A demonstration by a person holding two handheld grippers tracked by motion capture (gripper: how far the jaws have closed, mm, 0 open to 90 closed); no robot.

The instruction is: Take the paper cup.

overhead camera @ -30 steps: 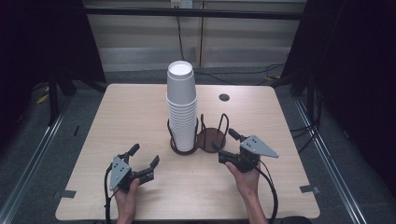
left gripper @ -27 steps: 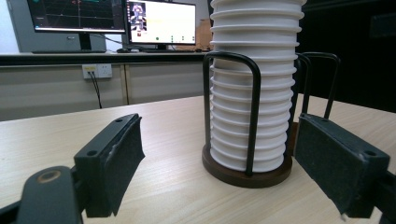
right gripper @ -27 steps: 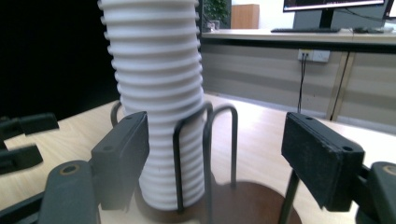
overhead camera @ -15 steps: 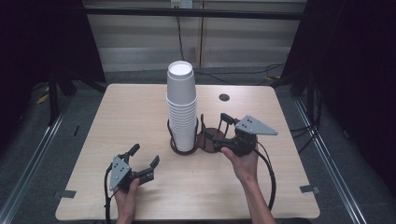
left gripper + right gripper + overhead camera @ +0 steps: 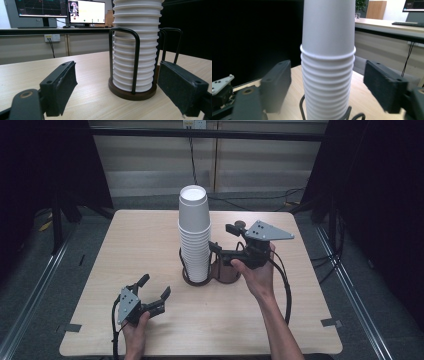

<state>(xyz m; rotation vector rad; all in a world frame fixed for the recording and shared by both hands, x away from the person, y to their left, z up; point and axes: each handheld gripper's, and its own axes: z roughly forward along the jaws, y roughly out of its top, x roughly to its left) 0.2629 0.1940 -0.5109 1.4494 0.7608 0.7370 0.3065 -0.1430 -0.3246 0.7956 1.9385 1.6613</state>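
A tall stack of white paper cups (image 5: 194, 232) stands upside down in a dark wooden holder with black wire loops (image 5: 186, 276) at the table's middle. Its second bay (image 5: 229, 273), to the right, holds no cups. My right gripper (image 5: 221, 237) hovers right of the stack at about mid-height, open. In the right gripper view the stack (image 5: 328, 50) stands between the two pads (image 5: 277, 83) without touching them. My left gripper (image 5: 155, 286) rests open near the front left edge, aimed at the holder (image 5: 130, 93) and the cups (image 5: 136, 50), with nothing between its pads (image 5: 62, 85).
The light wooden table (image 5: 300, 320) has bare room at the front and on both sides. A small dark round thing (image 5: 240, 224) lies behind my right gripper. Cables trail from both grippers. Monitors (image 5: 86, 11) stand on a desk beyond the table.
My right gripper has risen from beside the holder's base to the stack's mid-height and come closer to the cups. The left gripper has stayed put.
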